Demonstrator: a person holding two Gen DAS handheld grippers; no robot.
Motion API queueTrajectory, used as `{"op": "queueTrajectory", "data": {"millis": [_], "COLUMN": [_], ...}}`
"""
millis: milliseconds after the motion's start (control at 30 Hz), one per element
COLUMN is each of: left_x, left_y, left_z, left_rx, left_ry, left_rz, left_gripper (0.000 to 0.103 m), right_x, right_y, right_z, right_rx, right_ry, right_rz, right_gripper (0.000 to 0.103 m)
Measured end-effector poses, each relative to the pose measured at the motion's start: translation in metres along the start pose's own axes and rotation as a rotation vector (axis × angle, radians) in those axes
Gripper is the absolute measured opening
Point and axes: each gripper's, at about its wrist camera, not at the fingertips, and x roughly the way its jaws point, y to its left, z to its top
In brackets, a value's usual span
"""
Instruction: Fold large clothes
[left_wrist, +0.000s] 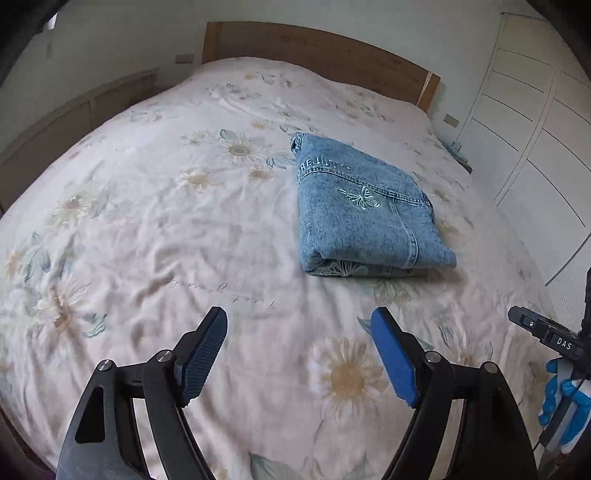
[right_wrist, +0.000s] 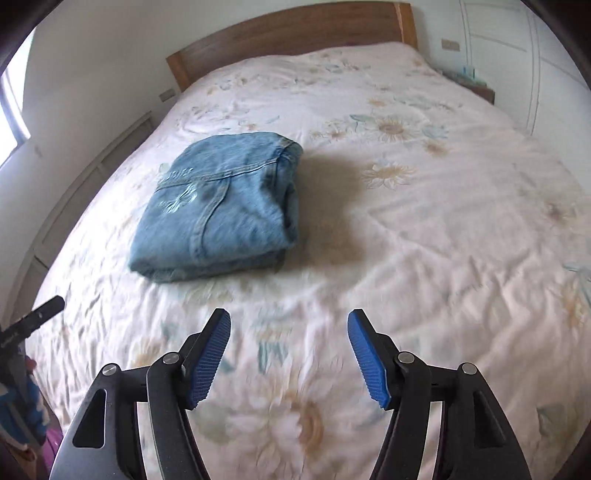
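A folded pair of blue jeans (left_wrist: 369, 206) is lying on the bed (left_wrist: 155, 229), resting on the flower-printed cover, folded into a thick, compact stack. A pale embroidered butterfly and a line of lettering are showing on its top layer. In the left wrist view the denim is sitting ahead and slightly right of the left hand-held gripper (left_wrist: 299, 354), well apart from it. That gripper is hanging above the cover with its blue pads spread wide and nothing between them. The right hand-held gripper (right_wrist: 289, 354) is likewise standing released, its jaws parted over bare bedding, with the jeans (right_wrist: 221, 210) lying ahead and to its left, clear of the pads. A wooden headboard (left_wrist: 317, 48) is standing at the far end, and white cupboard doors (left_wrist: 532, 122) are lining the right side.
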Motion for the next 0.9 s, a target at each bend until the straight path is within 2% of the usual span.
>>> {"op": "queueTrajectory", "data": {"millis": [67, 133, 233, 367, 467, 600, 900], "left_x": [-0.014, -0.027, -0.049, -0.072, -0.084, -0.095, -0.106], "left_y": [-0.005, -0.010, -0.020, -0.029, -0.034, -0.041, -0.036], "left_z": [-0.013, -0.023, -0.039, -0.052, -0.061, -0.077, -0.103], "left_rx": [0.012, 0.028, 0.060, 0.081, 0.086, 0.107, 0.077], "left_ry": [-0.018, -0.037, -0.061, -0.092, -0.114, -0.131, -0.143], "left_rz": [0.013, 0.027, 0.053, 0.080, 0.091, 0.110, 0.098], "left_gripper": [0.087, 0.088, 0.097, 0.102, 0.102, 0.102, 0.102], "right_x": [-0.012, -0.028, -0.048, -0.081, -0.100, -0.120, -0.143], "right_y": [0.009, 0.020, 0.029, 0.037, 0.039, 0.043, 0.048], "right_z": [-0.012, -0.028, -0.045, -0.067, -0.079, -0.096, -0.130], "right_rx": [-0.025, -0.055, -0.084, -0.103, -0.104, -0.116, -0.141], "right_ry": [-0.017, -0.040, -0.074, -0.129, -0.164, -0.209, -0.249], "right_rz": [-0.020, -0.047, -0.077, -0.116, -0.134, -0.164, -0.185], "right_gripper": [0.073, 0.076, 0.079, 0.082, 0.086, 0.103, 0.103]}}
